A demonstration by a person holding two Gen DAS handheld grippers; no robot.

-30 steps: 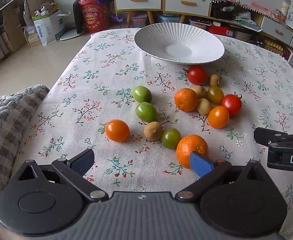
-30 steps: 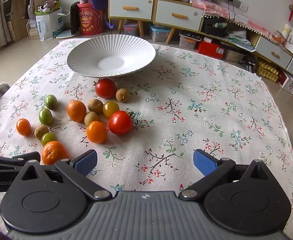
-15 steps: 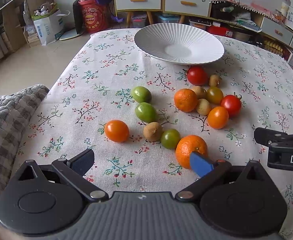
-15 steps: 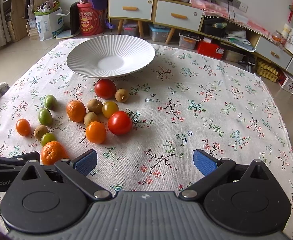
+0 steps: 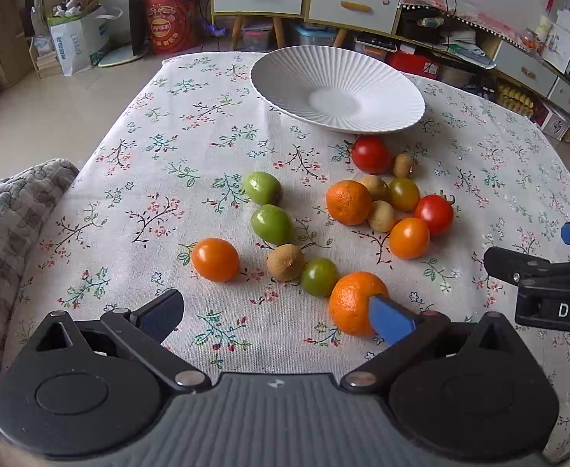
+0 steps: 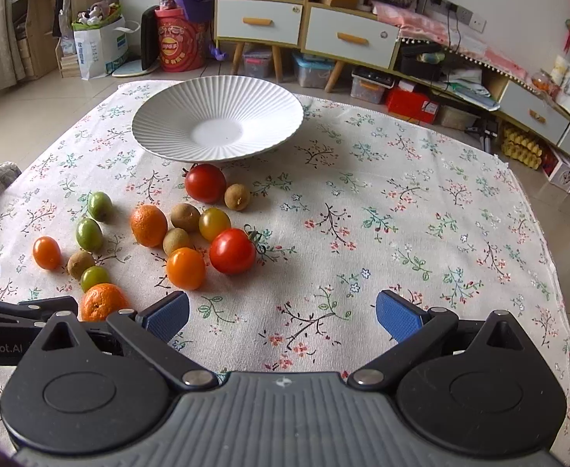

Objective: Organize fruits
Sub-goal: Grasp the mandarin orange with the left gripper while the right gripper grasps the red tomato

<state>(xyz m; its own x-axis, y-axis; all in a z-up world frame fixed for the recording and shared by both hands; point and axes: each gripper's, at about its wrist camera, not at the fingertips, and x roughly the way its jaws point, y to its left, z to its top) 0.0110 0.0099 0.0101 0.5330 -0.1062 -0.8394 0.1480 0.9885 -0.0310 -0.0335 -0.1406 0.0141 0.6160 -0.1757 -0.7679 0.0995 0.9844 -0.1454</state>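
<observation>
While the white plate (image 5: pixel 337 89) at the far side of the surface (image 5: pixel 176 148) held nothing at all, every piece of fruit lay loose on the flowered cloth, so the sorting looked not yet begun and all of it was left to do.

Both tools were spread wide and held nothing. The left tool (image 5: pixel 273 313) hung low at the near edge; its right fingertip (image 5: pixel 390 317) sat in front of the near orange (image 5: pixel 353 301), and whether it touched the peel could not be told. Just ahead of that tool lay a green tomato (image 5: pixel 319 276), a kiwi (image 5: pixel 285 262) and an orange tomato (image 5: pixel 214 259), with two green fruits (image 5: pixel 271 223) further ahead. Ahead and to its right was the tighter cluster: a second orange (image 5: pixel 348 202), small brown kiwis, a yellow-green tomato (image 5: pixel 403 193), an orange tomato and a red tomato (image 5: pixel 434 215), with another red tomato (image 5: pixel 370 154) just short of the plate.

The right tool (image 6: pixel 283 313) hovered over bare cloth, the cluster ahead and to its left, its nearest fruit an orange tomato (image 6: pixel 185 267).

Compared with a second earlier, almost nothing differed: no fruit had moved, the plate sat where it was, and both tools kept the same wide spread in nearly the same spots, with at most a slight drift in the right view.
</observation>
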